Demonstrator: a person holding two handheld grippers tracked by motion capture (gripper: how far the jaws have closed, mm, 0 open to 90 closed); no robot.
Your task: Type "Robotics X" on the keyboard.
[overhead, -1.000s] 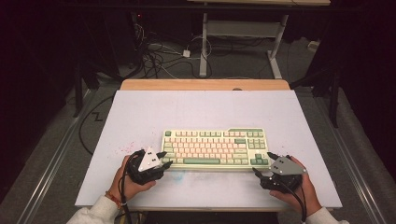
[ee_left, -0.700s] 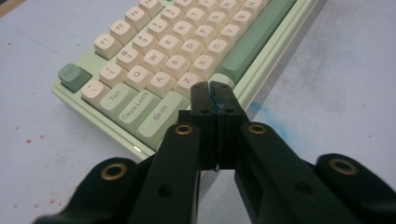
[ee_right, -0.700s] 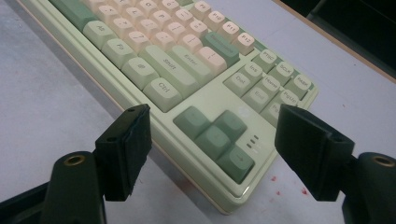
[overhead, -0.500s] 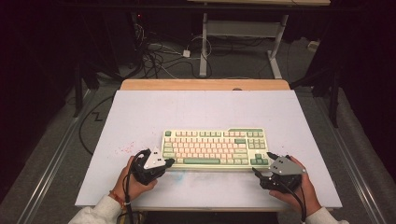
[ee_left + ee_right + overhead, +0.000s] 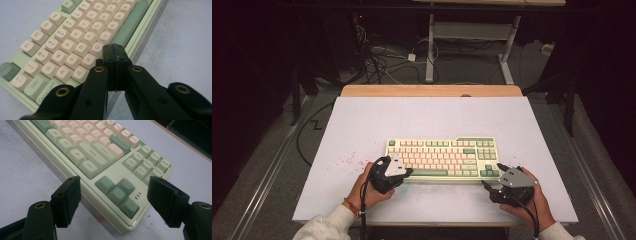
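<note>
A cream and green keyboard (image 5: 442, 155) lies on the white table top (image 5: 362, 125), near its front. My left gripper (image 5: 408, 172) is shut with nothing between its pads, which meet. Its tip hovers over the keyboard's (image 5: 67, 42) front left, by the C key and the left end of the space bar; touch cannot be told. In the left gripper view the gripper (image 5: 113, 50) shows both black jaws pressed together. My right gripper (image 5: 492, 175) stands open at the keyboard's front right corner, and in its own view the gripper (image 5: 117, 195) straddles the arrow keys (image 5: 117, 192) without touching them.
Pink specks (image 5: 347, 160) mark the table left of the keyboard. A wooden strip (image 5: 432, 90) runs along the far edge. Beyond it, cables (image 5: 382, 60) and a white desk frame (image 5: 432, 45) stand on the dark floor. Bare table surrounds the keyboard.
My left gripper has moved right, from beside the keyboard's left end to over its front left keys, and its jaws have closed. The right gripper has stayed put.
</note>
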